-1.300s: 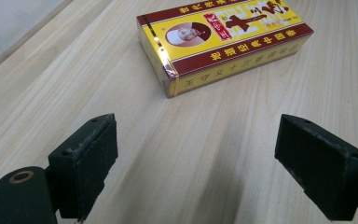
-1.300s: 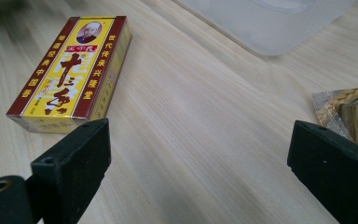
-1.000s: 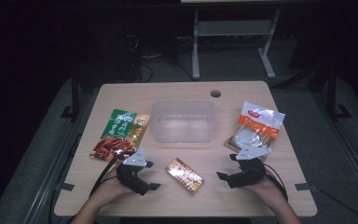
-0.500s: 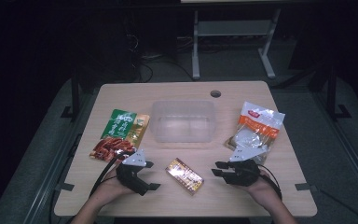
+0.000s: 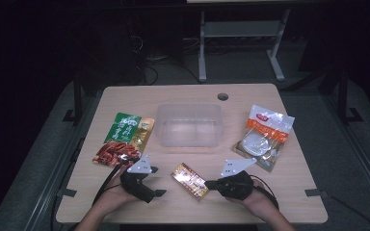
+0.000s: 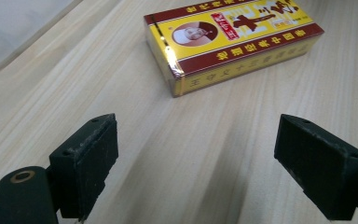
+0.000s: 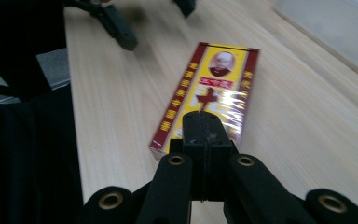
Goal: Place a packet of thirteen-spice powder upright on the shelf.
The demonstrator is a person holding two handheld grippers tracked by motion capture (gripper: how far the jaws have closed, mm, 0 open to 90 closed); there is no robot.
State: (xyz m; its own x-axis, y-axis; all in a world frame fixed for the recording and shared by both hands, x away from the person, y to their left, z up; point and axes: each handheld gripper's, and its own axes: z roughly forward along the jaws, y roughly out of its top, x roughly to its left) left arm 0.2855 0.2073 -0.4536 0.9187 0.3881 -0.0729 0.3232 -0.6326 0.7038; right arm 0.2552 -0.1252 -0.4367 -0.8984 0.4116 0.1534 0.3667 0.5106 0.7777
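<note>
**At the near edge, two grippers flank the box**

Nearest the person, both hands come in over the front of the table [image 5: 289,202], and the box [image 5: 189,180] lies flat between them, label up. On the box's left sits the left gripper [image 5: 153,182], jaws spread wide and nothing between them; in the left gripper view its two black pads stand well apart over bare wood, with the box [image 6: 233,39] lying ahead of them, untouched. On the box's right is the right gripper [image 5: 209,184], pointing at the box's near end. Its jaws have just been closing, and in the right gripper view they are pressed together, pad against pad, with nothing caught between them [image 7: 204,130]; the tip sits just at the end of the box [image 7: 209,93], and whether it touches the wrapper I can't tell. Beyond the box, straight back, stands a clear tub [image 5: 189,125], near but apart. Back and to the left of the box lies a green packet [image 5: 124,139], flat on the wood. Back and to the right of the box lies an orange bag [image 5: 265,135], well apart from it.
</note>
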